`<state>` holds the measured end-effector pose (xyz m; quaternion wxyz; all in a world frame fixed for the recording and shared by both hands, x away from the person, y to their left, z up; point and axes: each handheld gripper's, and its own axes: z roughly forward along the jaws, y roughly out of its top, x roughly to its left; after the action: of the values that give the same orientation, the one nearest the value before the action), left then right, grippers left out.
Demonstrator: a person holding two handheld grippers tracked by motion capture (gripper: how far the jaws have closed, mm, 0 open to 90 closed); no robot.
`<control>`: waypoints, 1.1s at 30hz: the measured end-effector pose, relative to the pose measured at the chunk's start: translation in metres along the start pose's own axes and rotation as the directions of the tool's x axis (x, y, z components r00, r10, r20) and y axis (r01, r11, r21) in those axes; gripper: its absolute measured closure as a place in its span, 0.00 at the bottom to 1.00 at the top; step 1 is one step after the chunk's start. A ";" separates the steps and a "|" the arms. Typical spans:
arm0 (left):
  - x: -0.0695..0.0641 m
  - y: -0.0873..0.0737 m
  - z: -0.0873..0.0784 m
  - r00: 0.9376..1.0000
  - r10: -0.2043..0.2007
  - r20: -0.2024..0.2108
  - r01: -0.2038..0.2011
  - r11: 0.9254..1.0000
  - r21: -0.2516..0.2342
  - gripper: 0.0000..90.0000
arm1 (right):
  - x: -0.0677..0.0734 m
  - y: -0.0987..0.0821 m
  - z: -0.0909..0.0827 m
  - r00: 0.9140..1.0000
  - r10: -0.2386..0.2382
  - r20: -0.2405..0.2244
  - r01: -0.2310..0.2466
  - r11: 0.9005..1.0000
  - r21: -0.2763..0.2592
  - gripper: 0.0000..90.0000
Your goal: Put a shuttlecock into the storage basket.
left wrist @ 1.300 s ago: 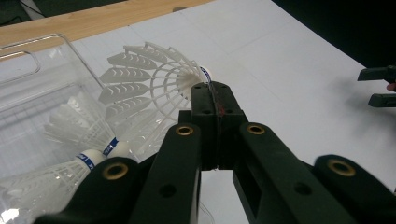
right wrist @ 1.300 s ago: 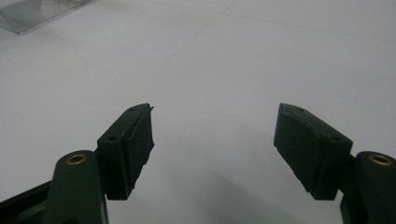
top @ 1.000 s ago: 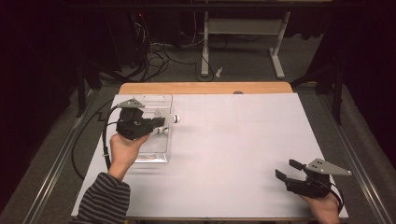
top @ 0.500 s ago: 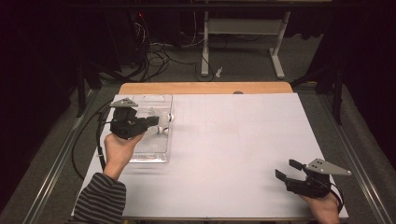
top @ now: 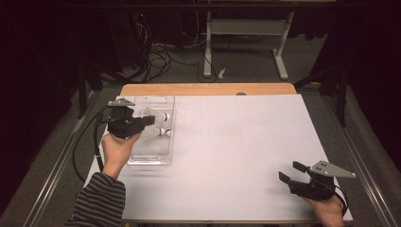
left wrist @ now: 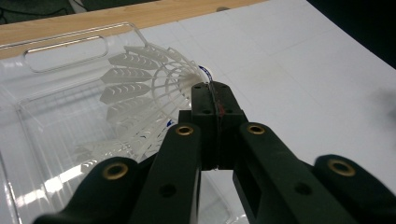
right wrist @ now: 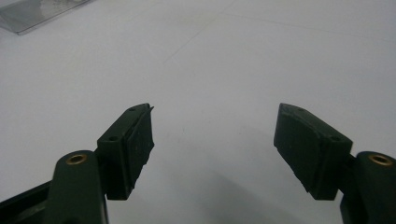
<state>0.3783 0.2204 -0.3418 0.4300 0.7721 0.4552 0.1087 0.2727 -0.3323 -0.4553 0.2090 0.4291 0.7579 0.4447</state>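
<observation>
A white feather shuttlecock (left wrist: 144, 88) hangs over a clear plastic tray (top: 151, 156) at the table's left. My left gripper (top: 150, 121) is shut on the edge of its feather skirt (left wrist: 212, 100), and its cork points away from me. In the high view the held shuttlecock (top: 160, 116) sits just past the jaws. A second shuttlecock (top: 160, 133) lies in the tray, pale and blurred in the left gripper view (left wrist: 100, 156). Near the front right corner, my right gripper (top: 293, 172) rests open, with bare white table between its pads (right wrist: 133, 140).
A white sheet (top: 236, 151) covers the table, with a wooden strip (top: 208, 89) along the far edge. The tray has a handle slot (left wrist: 65, 49) at its far end. Beyond the table, cables and a desk frame (top: 243, 42) stand on the dark floor.
My left hand has shifted a little to the left with the shuttlecock, bringing it from the tray's right edge to over the tray. The right gripper has stayed put.
</observation>
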 end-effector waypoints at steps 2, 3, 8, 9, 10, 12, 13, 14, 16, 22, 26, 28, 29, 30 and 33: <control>0.003 0.000 0.000 1.000 -0.010 -0.007 0.010 1.000 -0.004 1.00 | 0.000 0.000 0.000 1.000 -0.002 0.000 0.002 1.000 0.001 0.32; 0.004 0.000 0.000 1.000 -0.015 -0.008 0.015 1.000 -0.006 1.00 | 0.000 0.000 0.000 1.000 -0.001 0.000 0.001 1.000 0.001 0.32; 0.010 0.000 0.000 0.999 -0.033 -0.021 0.033 0.999 -0.008 1.00 | 0.000 0.000 0.000 1.000 -0.001 -0.001 0.001 1.000 0.002 0.32; 0.011 0.001 0.001 0.999 -0.037 -0.025 0.037 0.999 -0.007 1.00 | 0.000 0.000 0.000 1.000 -0.002 -0.002 0.002 1.000 0.001 0.32; 0.012 0.001 0.002 0.999 -0.040 -0.032 0.040 0.999 -0.002 1.00 | 0.000 0.000 0.001 1.000 -0.003 -0.002 0.003 1.000 0.001 0.32; 0.015 0.003 0.005 0.998 -0.045 -0.045 0.045 0.999 0.004 1.00 | 0.000 0.000 0.001 1.000 -0.003 -0.002 0.003 1.000 0.003 0.32; 0.017 0.003 0.006 0.997 -0.051 -0.049 0.051 0.999 0.004 1.00 | 0.000 0.000 0.001 1.000 -0.005 -0.002 0.005 1.000 0.004 0.32; 0.018 0.004 0.007 0.997 -0.057 -0.052 0.057 0.998 0.001 1.00 | 0.001 0.000 0.001 1.000 -0.006 -0.002 0.006 1.000 0.004 0.32; 0.021 0.006 0.009 0.996 -0.066 -0.061 0.066 0.998 -0.001 1.00 | 0.000 0.000 0.001 1.000 -0.006 -0.001 0.006 1.000 0.004 0.32; 0.027 0.009 0.014 0.992 -0.090 -0.088 0.089 0.996 -0.022 1.00 | 0.000 0.000 0.001 1.000 -0.006 -0.002 0.006 1.000 0.004 0.32; 0.029 0.011 0.019 0.990 -0.097 -0.099 0.095 0.995 -0.018 1.00 | 0.000 0.000 0.000 1.000 -0.002 0.001 0.002 1.000 0.000 0.32; 0.031 0.013 0.021 0.989 -0.102 -0.103 0.101 0.995 -0.017 1.00 | 0.000 0.000 0.000 1.000 -0.002 0.002 0.002 1.000 0.001 0.32; 0.031 0.014 0.023 0.989 -0.105 -0.107 0.104 0.994 -0.016 1.00 | 0.000 0.000 0.000 1.000 -0.002 0.002 0.002 1.000 0.001 0.32; 0.032 0.015 0.024 0.988 -0.108 -0.107 0.107 0.994 -0.017 1.00 | 0.000 0.000 0.000 1.000 -0.001 0.001 0.001 1.000 0.002 0.32; 0.033 0.016 0.028 0.987 -0.116 -0.109 0.115 0.993 -0.011 1.00 | 0.000 0.000 0.000 1.000 -0.002 0.001 0.002 1.000 0.001 0.32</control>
<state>0.4222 0.2274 -0.3542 0.4115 0.7363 0.5219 0.1269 0.2730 -0.3323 -0.4552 0.2097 0.4284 0.7585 0.4440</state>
